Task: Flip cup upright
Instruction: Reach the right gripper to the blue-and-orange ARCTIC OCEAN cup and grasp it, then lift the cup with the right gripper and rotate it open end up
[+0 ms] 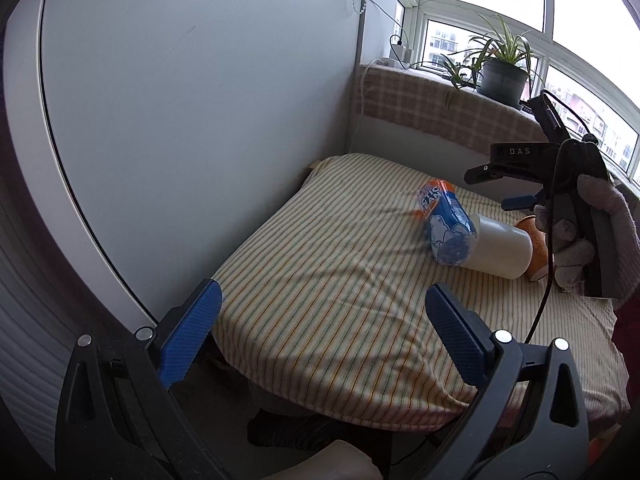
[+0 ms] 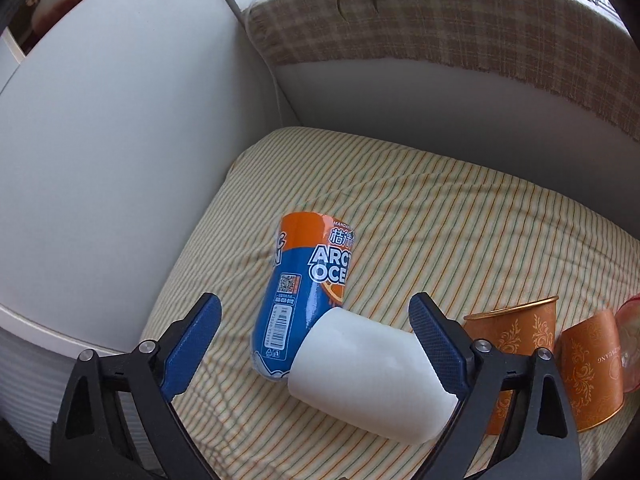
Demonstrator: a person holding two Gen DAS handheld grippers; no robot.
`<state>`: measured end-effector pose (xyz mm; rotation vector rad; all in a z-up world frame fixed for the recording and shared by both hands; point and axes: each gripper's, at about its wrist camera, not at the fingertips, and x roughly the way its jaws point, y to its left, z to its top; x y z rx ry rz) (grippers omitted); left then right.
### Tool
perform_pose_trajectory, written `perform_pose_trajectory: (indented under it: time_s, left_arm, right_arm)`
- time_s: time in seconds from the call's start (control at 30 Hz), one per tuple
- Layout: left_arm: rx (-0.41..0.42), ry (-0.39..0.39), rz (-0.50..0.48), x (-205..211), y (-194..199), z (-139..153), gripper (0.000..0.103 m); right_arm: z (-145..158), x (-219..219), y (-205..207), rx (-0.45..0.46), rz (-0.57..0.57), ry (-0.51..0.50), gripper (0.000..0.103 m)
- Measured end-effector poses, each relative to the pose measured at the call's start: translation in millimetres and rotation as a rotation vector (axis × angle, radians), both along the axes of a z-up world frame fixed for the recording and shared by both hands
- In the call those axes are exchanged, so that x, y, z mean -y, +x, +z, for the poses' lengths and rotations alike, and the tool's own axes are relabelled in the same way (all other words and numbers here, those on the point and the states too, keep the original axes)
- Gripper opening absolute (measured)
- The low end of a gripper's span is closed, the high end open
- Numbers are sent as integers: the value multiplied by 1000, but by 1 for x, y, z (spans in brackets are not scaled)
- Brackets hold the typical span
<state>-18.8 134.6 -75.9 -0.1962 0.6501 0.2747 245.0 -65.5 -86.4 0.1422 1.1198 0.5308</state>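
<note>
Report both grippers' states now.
Left gripper: open, empty.
Right gripper: open, around the white cup, holding nothing.

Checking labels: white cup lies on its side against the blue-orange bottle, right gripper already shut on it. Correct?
Not quite. The right gripper is open, its jaws apart and not gripping the white cup, per the right wrist view. The cup does lie on its side against the blue-orange bottle.

Matt white plastic cup (image 2: pixel 372 376), glossy can (image 2: pixel 308 284)
</note>
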Motion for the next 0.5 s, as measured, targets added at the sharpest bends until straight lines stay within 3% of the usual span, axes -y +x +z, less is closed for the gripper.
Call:
perform_pose_trajectory:
  time_s: [0.2,0.37,0.5]
  left_arm:
    - [-10,-14,12,-8,0,-3,103]
    - [-13,-19,20,-12,1,-5,103]
    - [-14,-27,30,-16,1,-5,103]
  right_arm:
    - [-24,-26,25,-98,26,-40,87]
    - [-34,-45,36,-133,50,-85,83]
    - [-36,-57,34,-145,78,-134,74]
